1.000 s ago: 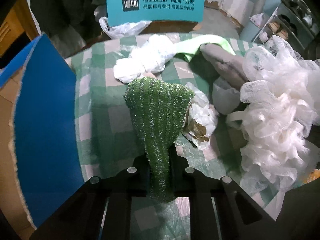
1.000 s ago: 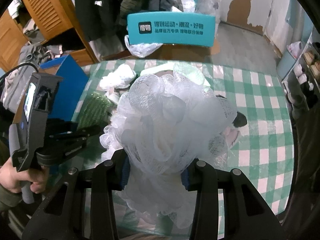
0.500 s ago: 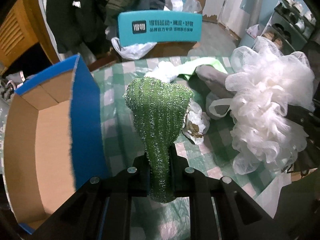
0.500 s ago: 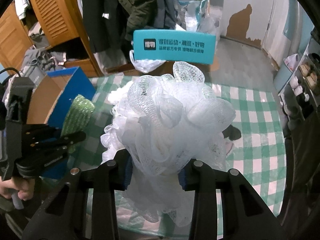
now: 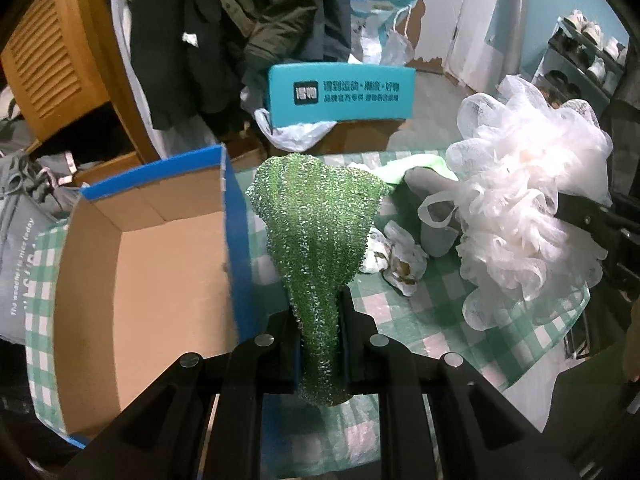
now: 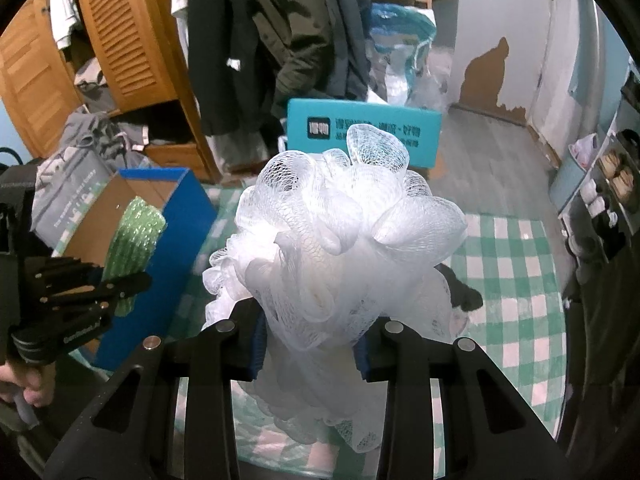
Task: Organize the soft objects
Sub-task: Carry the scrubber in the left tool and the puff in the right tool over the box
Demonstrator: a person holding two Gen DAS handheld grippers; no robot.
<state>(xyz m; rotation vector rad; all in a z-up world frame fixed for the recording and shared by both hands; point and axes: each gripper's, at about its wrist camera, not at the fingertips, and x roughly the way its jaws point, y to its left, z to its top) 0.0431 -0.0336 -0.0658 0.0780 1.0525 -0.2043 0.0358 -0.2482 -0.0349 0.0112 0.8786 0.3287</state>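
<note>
The left tool is squeezed tight on the bottom of a green sparkly scrubbing cloth. The cloth fans out wide above the pinch because it is soft and only held at one end. It hangs in the air just beside the blue wall of the open cardboard box, which looks like the place for soft things. The box sits at the edge of the desk with its green checked cover, so it is easy to reach.

The right tool is clamped on a white mesh bath pouf, held up off the desk, and the puffy net bulges out around it. A grey cloth and crumpled white paper lie on the desk, not yet tidied.
</note>
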